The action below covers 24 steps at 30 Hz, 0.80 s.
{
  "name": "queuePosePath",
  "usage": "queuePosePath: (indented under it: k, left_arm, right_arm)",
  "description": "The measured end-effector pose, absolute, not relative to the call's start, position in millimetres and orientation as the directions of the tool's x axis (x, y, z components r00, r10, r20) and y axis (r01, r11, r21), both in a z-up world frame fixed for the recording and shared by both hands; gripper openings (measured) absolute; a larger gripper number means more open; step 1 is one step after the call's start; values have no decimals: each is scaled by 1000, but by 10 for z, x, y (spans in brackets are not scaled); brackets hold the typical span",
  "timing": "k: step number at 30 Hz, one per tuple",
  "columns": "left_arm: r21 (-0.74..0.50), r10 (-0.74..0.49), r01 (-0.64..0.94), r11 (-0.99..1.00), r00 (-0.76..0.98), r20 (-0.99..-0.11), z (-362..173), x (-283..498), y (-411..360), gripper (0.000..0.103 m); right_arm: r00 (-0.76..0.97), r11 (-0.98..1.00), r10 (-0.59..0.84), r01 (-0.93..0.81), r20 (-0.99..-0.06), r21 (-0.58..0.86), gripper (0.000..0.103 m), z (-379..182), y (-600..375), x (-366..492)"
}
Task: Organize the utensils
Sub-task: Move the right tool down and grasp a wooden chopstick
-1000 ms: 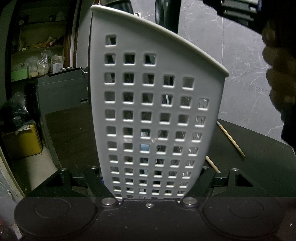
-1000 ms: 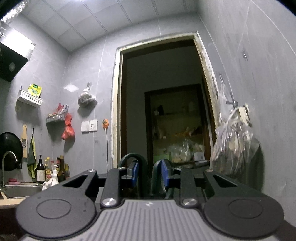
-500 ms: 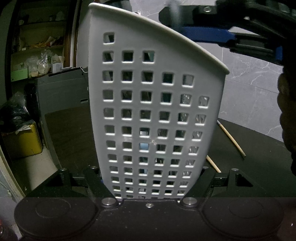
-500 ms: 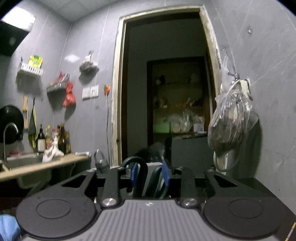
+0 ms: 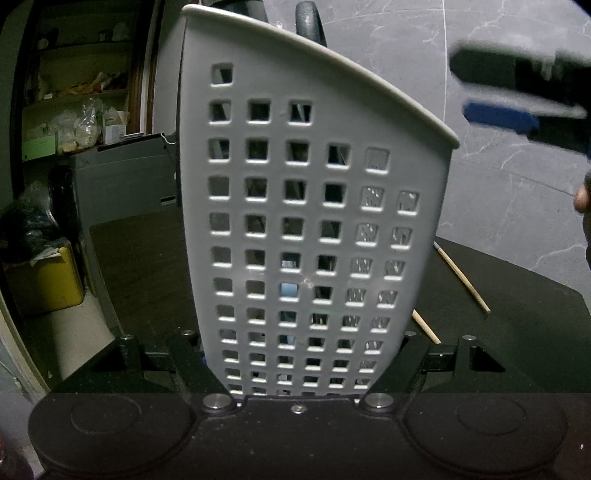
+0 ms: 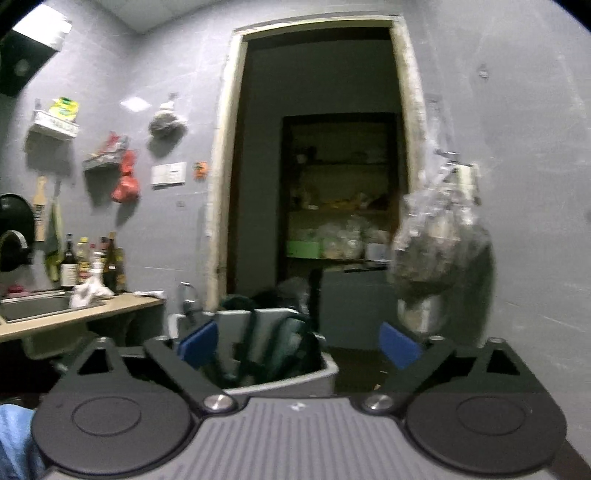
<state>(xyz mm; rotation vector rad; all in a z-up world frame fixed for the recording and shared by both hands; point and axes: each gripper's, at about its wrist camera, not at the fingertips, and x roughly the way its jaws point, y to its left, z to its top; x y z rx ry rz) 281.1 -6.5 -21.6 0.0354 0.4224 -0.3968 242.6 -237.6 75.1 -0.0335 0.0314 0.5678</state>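
Note:
A white perforated utensil basket point(image 5: 295, 206) fills the left wrist view, and my left gripper point(image 5: 299, 354) is shut on its lower sides. Dark utensil handles point(image 5: 309, 22) stick up past its rim. In the right wrist view the same basket point(image 6: 280, 380) sits just below and ahead, with dark green looped handles point(image 6: 284, 347) standing in it. My right gripper point(image 6: 298, 345) hovers over the rim with its jaws opening wide; the blue pads point(image 6: 197, 341) touch nothing. That gripper also shows blurred in the left wrist view, as the right gripper point(image 5: 517, 107) at the upper right.
Two wooden chopsticks point(image 5: 461, 280) lie on the dark table point(image 5: 517, 325) right of the basket. A marble wall stands behind it. A doorway point(image 6: 314, 166) with shelves lies ahead, a counter with a sink point(image 6: 44, 310) and bottles to the left, and a hanging plastic bag point(image 6: 439, 243) to the right.
My right gripper, shut on the dark looped handles before, has sunk toward the basket and opened; the handles now stand in the basket. It has drawn off to the right in the left wrist view.

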Motion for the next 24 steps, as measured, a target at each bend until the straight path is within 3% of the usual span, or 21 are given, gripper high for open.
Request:
queuePosePath:
  k: [10,24]
  left_arm:
    - [-47,-364,379,924,838,-405,-226,2802,-30,75]
    - [-48,-361,375,926,839,-407,-218,2797,-57,75]
  right_arm:
    - [906,946,308,-325,-290,-12,102,370,-2548,2679]
    - [824,956,193,-279,-533,-86,102,79,-2256,3412]
